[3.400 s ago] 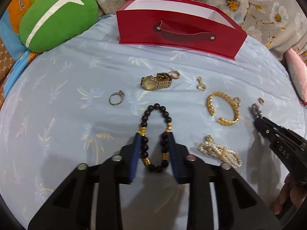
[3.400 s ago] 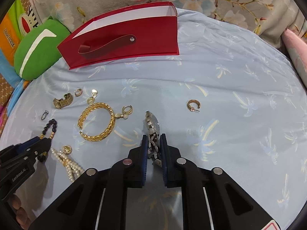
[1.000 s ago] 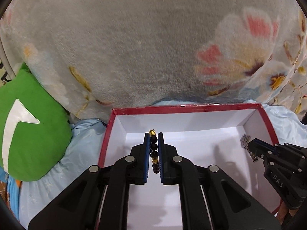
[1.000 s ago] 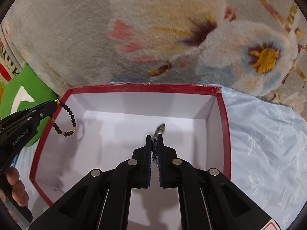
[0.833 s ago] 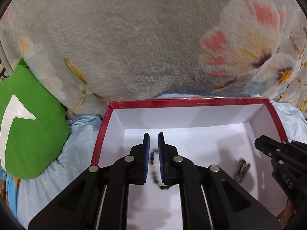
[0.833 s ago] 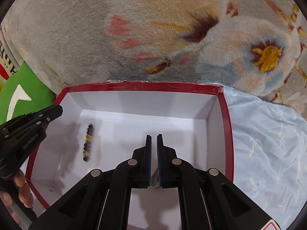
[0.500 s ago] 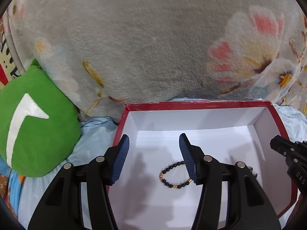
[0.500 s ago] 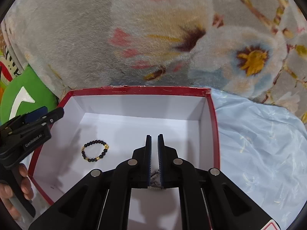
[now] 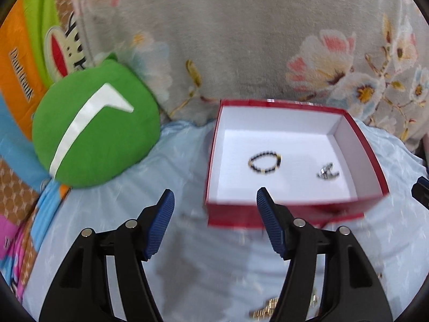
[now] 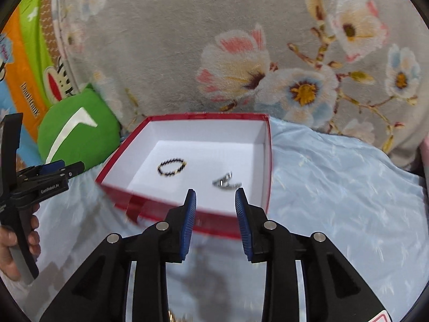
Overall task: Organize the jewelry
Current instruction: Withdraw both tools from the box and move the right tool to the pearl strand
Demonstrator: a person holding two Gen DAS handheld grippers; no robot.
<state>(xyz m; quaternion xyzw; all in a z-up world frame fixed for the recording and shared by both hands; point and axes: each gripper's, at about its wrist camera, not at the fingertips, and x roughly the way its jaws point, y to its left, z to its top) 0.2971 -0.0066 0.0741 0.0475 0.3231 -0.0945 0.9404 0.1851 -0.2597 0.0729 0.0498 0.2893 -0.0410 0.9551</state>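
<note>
A red box (image 9: 292,216) with a white inside stands on the pale blue bed sheet. In it lie a black bead bracelet (image 9: 265,163) and a silver watch (image 9: 327,173). Both also show in the right wrist view: the box (image 10: 222,224), the bracelet (image 10: 171,168) and the watch (image 10: 226,182). My left gripper (image 9: 214,204) is open and empty, in front of the box's near left corner. My right gripper (image 10: 214,201) is open and empty, over the box's near wall. Gold jewelry (image 9: 270,307) lies blurred on the sheet near the bottom edge.
A green round cushion (image 9: 96,126) lies left of the box. A grey floral blanket (image 9: 241,40) rises behind it. Colourful bedding (image 9: 18,61) is at far left. The left gripper and hand (image 10: 32,185) show at the left of the right wrist view.
Both grippers let go of the bracelet and the watch, which now lie in the box. Both have pulled back from the box, and the right gripper has opened.
</note>
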